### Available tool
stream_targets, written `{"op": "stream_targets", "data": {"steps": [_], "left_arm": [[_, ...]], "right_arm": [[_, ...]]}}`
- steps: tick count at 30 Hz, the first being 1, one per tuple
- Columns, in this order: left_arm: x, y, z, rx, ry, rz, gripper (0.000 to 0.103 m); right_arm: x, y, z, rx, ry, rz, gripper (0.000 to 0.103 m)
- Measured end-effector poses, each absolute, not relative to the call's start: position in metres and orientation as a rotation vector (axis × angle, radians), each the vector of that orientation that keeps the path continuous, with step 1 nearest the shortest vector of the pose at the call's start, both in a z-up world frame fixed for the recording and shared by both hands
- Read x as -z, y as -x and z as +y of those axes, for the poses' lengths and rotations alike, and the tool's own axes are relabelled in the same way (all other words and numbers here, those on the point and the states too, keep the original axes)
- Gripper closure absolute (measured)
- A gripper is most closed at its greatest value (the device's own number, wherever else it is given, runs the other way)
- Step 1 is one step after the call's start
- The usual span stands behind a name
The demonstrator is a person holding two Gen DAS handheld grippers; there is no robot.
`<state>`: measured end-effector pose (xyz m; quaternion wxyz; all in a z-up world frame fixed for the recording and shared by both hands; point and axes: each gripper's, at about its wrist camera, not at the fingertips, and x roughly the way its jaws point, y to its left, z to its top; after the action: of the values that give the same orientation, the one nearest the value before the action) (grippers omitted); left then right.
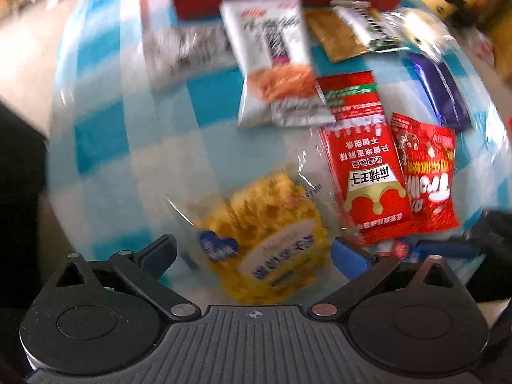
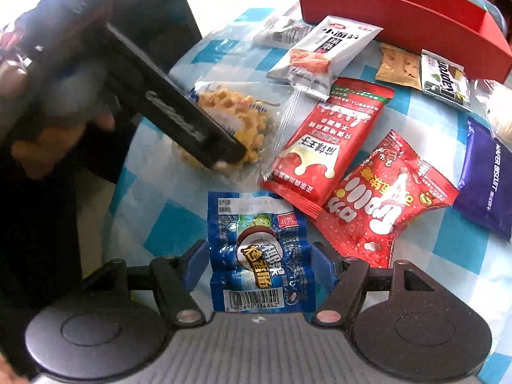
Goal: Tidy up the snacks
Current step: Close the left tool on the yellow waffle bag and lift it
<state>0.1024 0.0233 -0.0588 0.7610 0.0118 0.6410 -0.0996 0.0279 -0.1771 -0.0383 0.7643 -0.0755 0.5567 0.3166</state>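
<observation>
A yellow waffle snack [image 1: 268, 224] in a clear wrapper lies on the checked cloth between the fingers of my left gripper [image 1: 252, 256], which stands wide open around it, pads apart from it. In the right wrist view a hand [image 2: 64, 134] holds that black tool over the same waffle snack [image 2: 243, 112]. My right gripper [image 2: 257, 264] is shut on a blue sausage packet [image 2: 256, 249], its blue pads pressing both crumpled sides. A red box [image 2: 400, 9] stands at the back.
Loose on the blue-and-white cloth [image 2: 153, 198] lie a grey-white packet [image 2: 323, 51], a red packet [image 2: 326, 147], a red candy bag [image 2: 384, 201], a purple wafer pack [image 2: 486, 179], a brown packet [image 2: 398, 67] and a dark-labelled bar [image 2: 444, 80]. The table edge runs along the left.
</observation>
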Motion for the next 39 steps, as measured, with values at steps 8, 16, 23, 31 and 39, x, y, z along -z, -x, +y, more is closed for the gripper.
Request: {"op": "stream_targets", "data": {"steps": [8, 16, 23, 31, 39], "left_arm": [[0.069, -0.094, 0.007, 0.064, -0.014, 1.329, 0.000], [0.055, -0.073, -0.005, 0.023, 0.040, 1.258, 0.020], [0.033, -0.061, 0.005, 0.026, 0.077, 1.246, 0.034], [0.033, -0.064, -0.004, 0.091, 0.004, 1.259, 0.031], [0.059, -0.077, -0.022, 0.190, -0.158, 1.317, 0.013]], "right_arm": [[0.031, -0.030, -0.189, -0.668, 0.161, 1.184, 0.037], [0.022, -0.023, -0.200, -0.643, 0.130, 1.132, 0.037], [0.010, -0.016, -0.209, -0.631, 0.107, 1.073, 0.037], [0.013, -0.023, -0.207, -0.588, 0.135, 1.082, 0.037], [0.044, -0.033, -0.191, -0.614, 0.214, 1.170, 0.040]]}}
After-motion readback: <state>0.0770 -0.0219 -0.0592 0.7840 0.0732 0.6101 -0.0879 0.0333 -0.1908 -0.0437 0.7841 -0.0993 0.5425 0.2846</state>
